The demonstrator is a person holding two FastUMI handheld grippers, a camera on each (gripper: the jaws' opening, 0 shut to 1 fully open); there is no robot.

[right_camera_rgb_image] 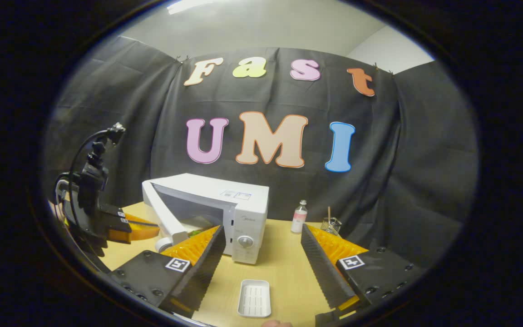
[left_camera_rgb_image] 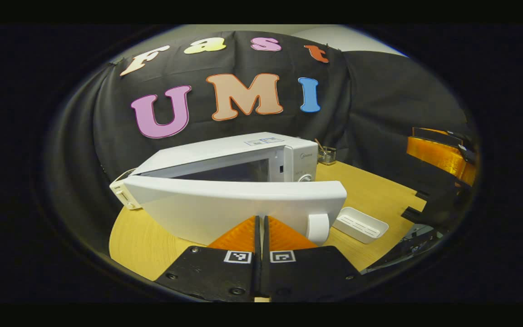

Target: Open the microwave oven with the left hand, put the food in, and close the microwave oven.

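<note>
Left gripper point(left_camera_rgb_image: 261, 227) is clenched, fingers together with nothing between them, tips set against the outer face of the microwave door point(left_camera_rgb_image: 234, 206). Closed fingers make a blunt pusher, so this reads as the closing push, not a grasp. The door stands partly open, swung toward the left gripper view's camera, hinge side at that view's left, handle knob point(left_camera_rgb_image: 318, 228) just beside the fingertips on the right.

In the right gripper view the microwave point(right_camera_rgb_image: 243, 204) sits on the tabletop point(right_camera_rgb_image: 284, 263) against the booth cloth, door ajar to the left with its free end toward the camera. Something greenish shows inside the cavity behind the door edge, likely the food point(right_camera_rgb_image: 194, 233), too small to be sure. If so, the food step is done and only shutting remains.

Right gripper point(right_camera_rgb_image: 261, 254) is released, fingers spread wide, holding nothing, held back from the microwave over the tabletop, probably parked out of the door's swing. The left gripper also shows in this view at the far left, by the door.

An empty white tray point(right_camera_rgb_image: 254, 297) lies on the tabletop in front of the microwave, near the right gripper; likely where the food came from. A small bottle point(right_camera_rgb_image: 299, 217) and a wire holder point(right_camera_rgb_image: 332, 225) stand right of the microwave, clear of the action.

Next move calls for a steady push until the door latches; risk is the fingertips sliding off the smooth door face.
</note>
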